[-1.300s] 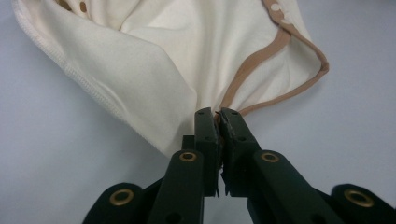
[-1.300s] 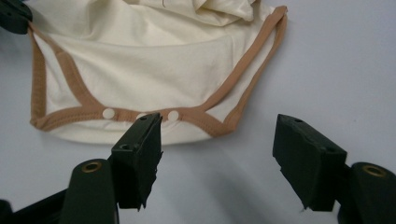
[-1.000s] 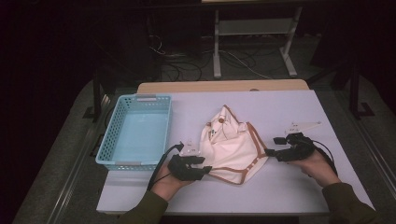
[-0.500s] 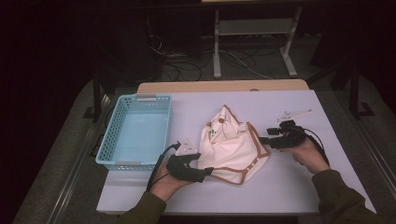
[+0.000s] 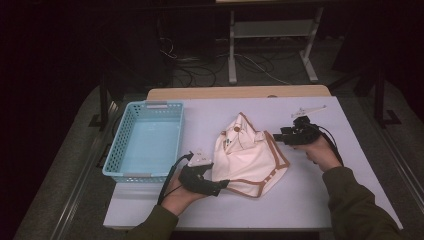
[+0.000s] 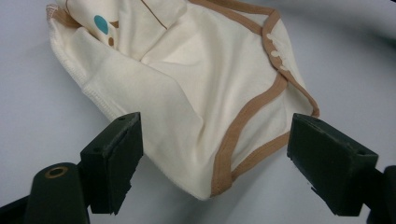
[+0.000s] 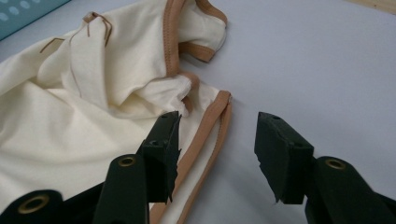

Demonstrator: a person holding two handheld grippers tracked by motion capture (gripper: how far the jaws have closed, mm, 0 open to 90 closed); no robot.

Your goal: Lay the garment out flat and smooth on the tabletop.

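Pale lilac tabletop (image 5: pixel 310 200) amid dark room, cream tan-trimmed garment (image 5: pixel 250 155) lying crumpled; left gripper (image 6: pixel 215 163) spread, opening; right gripper (image 7: pixel 217 149) apart, closing, unpressed.

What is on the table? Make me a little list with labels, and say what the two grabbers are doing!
Table: pale grey top
Garment: cream cloth with tan trim, crumpled in the middle of the table
Basket: light blue, nothing inside, left of the garment
Left gripper: jaws have just been opening, wide apart, the garment's trimmed corner between them, pads not pressing
Right gripper: jaws have just been closing, not shut, at the garment's tan edge, nothing pinched yet
Hands: one behind the left gripper
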